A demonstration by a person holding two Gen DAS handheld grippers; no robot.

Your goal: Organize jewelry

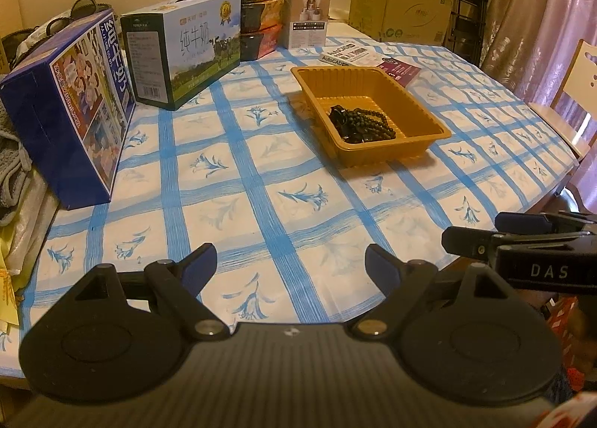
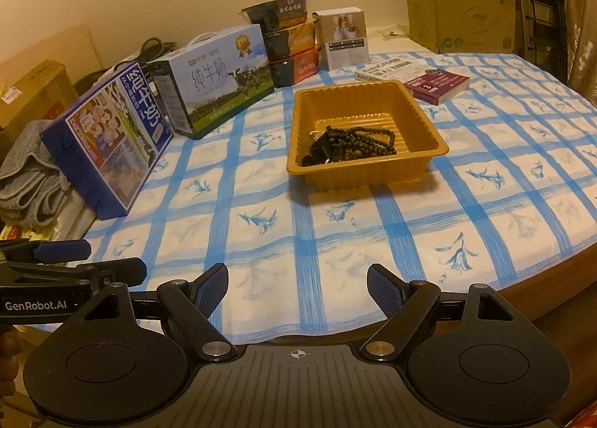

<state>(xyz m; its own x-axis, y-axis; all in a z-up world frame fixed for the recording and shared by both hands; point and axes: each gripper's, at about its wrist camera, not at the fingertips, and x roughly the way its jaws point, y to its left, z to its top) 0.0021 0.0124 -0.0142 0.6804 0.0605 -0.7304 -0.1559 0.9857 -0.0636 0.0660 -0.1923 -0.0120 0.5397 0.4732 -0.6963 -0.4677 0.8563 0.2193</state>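
An orange-brown plastic tray (image 1: 425, 107) (image 2: 421, 107) stands in the middle of the blue-checked tablecloth (image 1: 261, 182) (image 2: 485, 211). Dark beaded jewelry (image 1: 363, 125) (image 2: 350, 144) lies heaped in its near part. My left gripper (image 1: 291, 260) hovers open over the near table edge, well short of the tray, nothing between its fingers. My right gripper (image 2: 297, 286) is also open and empty, about as far from the tray. Each gripper shows at the side of the other's view: the right gripper (image 1: 481, 230), the left gripper (image 2: 112, 260).
Two milk cartons (image 1: 71, 107) (image 2: 220, 81) stand at the left, stacked food boxes (image 1: 257, 14) and a white box (image 1: 308, 19) behind them. Books (image 2: 436, 85) lie beyond the tray. Cardboard boxes (image 2: 462, 3) lean at the back right, a chair (image 1: 574, 103) at right, grey cloth (image 2: 30, 182) at left.
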